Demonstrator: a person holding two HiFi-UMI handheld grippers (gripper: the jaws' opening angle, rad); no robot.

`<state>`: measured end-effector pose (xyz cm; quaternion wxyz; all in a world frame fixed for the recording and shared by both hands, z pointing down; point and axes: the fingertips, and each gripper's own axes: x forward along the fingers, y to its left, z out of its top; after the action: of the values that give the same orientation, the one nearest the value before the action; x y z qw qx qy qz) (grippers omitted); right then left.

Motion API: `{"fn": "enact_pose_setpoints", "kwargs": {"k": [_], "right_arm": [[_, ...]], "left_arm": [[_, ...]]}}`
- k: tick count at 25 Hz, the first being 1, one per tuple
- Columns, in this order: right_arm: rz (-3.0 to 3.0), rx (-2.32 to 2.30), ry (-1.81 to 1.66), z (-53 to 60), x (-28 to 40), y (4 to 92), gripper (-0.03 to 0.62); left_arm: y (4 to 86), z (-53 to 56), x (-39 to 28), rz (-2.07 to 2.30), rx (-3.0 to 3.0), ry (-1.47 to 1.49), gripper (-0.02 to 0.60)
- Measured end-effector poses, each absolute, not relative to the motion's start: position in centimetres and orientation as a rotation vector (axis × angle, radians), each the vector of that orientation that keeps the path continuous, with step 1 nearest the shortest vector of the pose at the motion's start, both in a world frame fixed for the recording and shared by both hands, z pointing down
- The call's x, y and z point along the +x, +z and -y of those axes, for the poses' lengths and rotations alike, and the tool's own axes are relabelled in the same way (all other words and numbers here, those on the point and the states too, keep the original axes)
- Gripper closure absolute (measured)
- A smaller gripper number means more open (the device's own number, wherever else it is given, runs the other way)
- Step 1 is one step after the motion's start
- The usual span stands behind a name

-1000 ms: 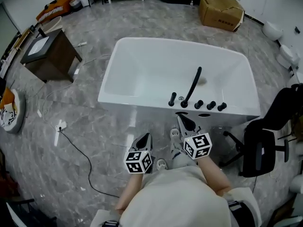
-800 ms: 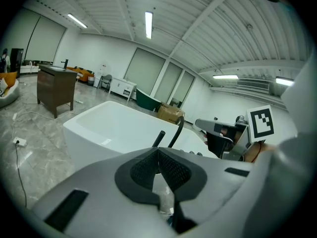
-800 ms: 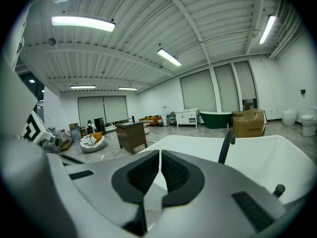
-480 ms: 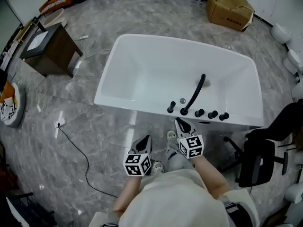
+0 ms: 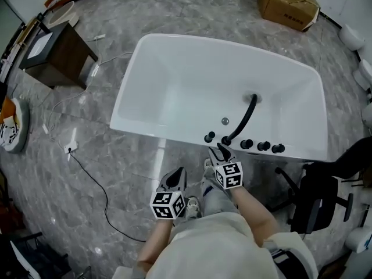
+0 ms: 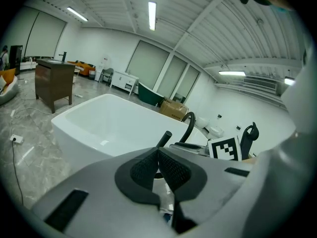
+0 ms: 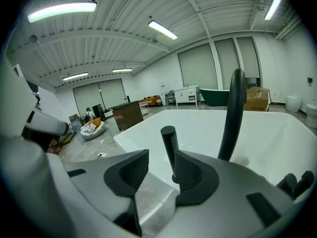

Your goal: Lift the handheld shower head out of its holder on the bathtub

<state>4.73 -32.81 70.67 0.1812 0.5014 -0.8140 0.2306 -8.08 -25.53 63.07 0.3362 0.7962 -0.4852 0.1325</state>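
Note:
The handheld shower head [image 5: 209, 137] is a slim black stick standing upright in its holder on the near rim of the white bathtub [image 5: 145, 129]. In the right gripper view the shower head [image 7: 170, 145] stands just past the jaws, close to the right pad, with the curved black spout [image 7: 233, 113] behind it. My right gripper [image 5: 221, 151] [image 7: 159, 157] is open, its jaws have just been opening, and neither pad presses on the stick. My left gripper [image 5: 176, 176] [image 6: 158, 155] hangs lower, in front of the tub, with its pads together and nothing in them.
Three black knobs [image 5: 263, 146] sit on the rim right of the spout [image 5: 244, 118]. A black chair [image 5: 322, 196] stands at the right. A cable [image 5: 93, 179] trails over the grey floor at the left. A brown cabinet [image 5: 55, 54] and a cardboard box [image 5: 289, 4] stand farther off.
My right gripper has come forward to the tub rim, next to the shower head. The left gripper has edged forward. The tub sits lower and larger in the head view.

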Motion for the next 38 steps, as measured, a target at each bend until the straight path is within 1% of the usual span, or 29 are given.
{"fn": "enact_pose_setpoints", "kwargs": {"k": [6,15,19,20,21,22,28,38], "right_arm": [[2.226,1.358,0.664,34.7,4.7,75.0,0.399],[2.150,1.320,0.711,37.6,4.6,78.7,0.393],[2.124,1.282,0.704,38.2,4.5,79.7,0.396],[2.115,1.268,0.688,38.3,4.4,79.9,0.412],[2.106,1.256,0.673,38.3,4.3,80.1,0.444],[2.097,1.248,0.663,38.4,4.2,80.2,0.450],[2.065,1.214,0.631,38.1,4.1,80.2,0.456],[2.095,1.272,0.573,37.3,3.9,76.5,0.456]], "left_arm": [[64.2,26.8,-8.4,1.278,2.036,0.362,0.561],[65.1,28.1,-8.5,1.285,2.009,0.387,0.561],[65.1,28.5,-8.4,1.286,2.003,0.390,0.561],[65.2,28.5,-8.4,1.286,2.002,0.391,0.561],[65.2,28.6,-8.5,1.286,2.001,0.392,0.561],[65.2,28.7,-8.5,1.286,2.001,0.392,0.560],[64.5,28.8,-8.8,1.296,2.007,0.374,0.561],[63.0,26.7,-9.1,1.297,2.039,0.348,0.561]]}}
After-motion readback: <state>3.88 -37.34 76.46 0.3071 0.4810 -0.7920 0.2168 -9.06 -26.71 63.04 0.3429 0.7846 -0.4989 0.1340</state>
